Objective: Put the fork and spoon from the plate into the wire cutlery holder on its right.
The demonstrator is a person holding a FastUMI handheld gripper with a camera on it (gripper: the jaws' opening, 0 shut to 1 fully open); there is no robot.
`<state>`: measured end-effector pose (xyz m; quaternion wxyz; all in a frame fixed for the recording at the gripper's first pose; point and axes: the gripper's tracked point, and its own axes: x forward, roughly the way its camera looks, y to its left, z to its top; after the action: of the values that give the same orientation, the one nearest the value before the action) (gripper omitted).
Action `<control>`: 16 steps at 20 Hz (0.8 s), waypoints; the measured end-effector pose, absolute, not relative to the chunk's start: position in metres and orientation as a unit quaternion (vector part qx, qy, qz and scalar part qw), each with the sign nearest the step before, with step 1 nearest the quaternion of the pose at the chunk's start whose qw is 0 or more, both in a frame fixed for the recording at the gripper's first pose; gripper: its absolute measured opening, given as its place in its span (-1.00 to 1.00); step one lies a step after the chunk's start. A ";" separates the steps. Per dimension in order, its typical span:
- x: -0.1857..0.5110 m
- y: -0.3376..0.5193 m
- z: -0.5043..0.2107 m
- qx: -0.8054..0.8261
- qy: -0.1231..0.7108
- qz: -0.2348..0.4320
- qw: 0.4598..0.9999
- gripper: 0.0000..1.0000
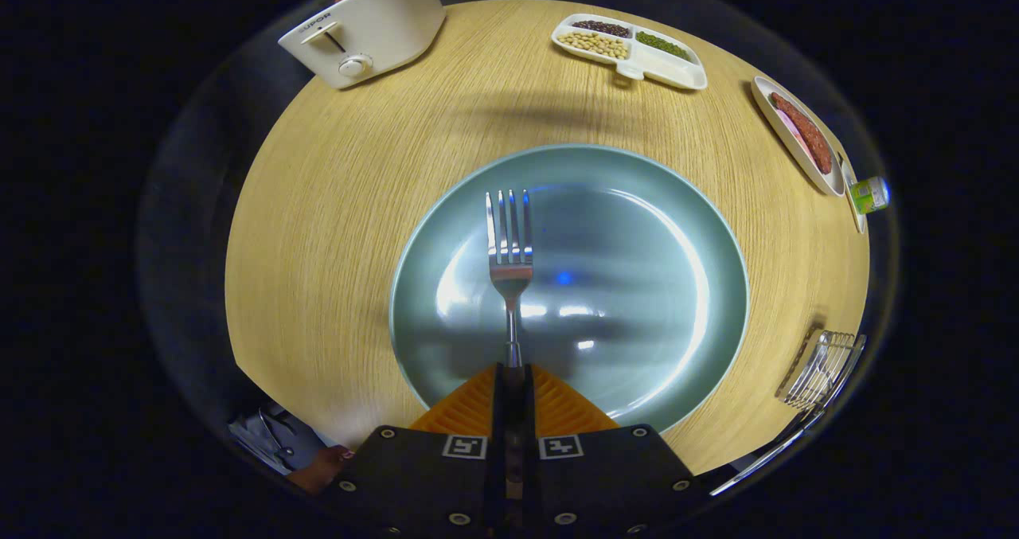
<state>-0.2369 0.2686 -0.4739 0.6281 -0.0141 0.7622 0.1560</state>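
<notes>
We log the gripper (511, 376) closed tight on the fork (509, 264), its handle pinched between both fingers, tines pointing to 12 o'clock over the grey-green plate (637, 205). The wire cutlery holder (824, 368) stands at 4 o'clock of the plate, apart from it. At 11 o'clock: white toaster (366, 29), lettering partly legible, "UPOR". At 1 o'clock: divided tray (633, 49) of beans. At 2 o'clock: dish (800, 133) with sausage, and a small green bottle (869, 194) just beside it. The path to the holder lies over bare wooden table (334, 205).
</notes>
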 end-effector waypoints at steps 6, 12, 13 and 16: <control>-0.216 0.256 -0.460 0.023 0.729 0.158 0.666 -0.92; -0.201 0.220 -0.429 0.060 0.701 0.138 0.697 -0.92; -0.202 0.205 -0.426 0.065 0.699 0.132 0.700 -0.92; -0.199 0.170 -0.409 0.072 0.685 0.111 0.716 -0.92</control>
<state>-0.1989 0.1702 -0.4091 0.7164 0.0715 0.6850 0.1114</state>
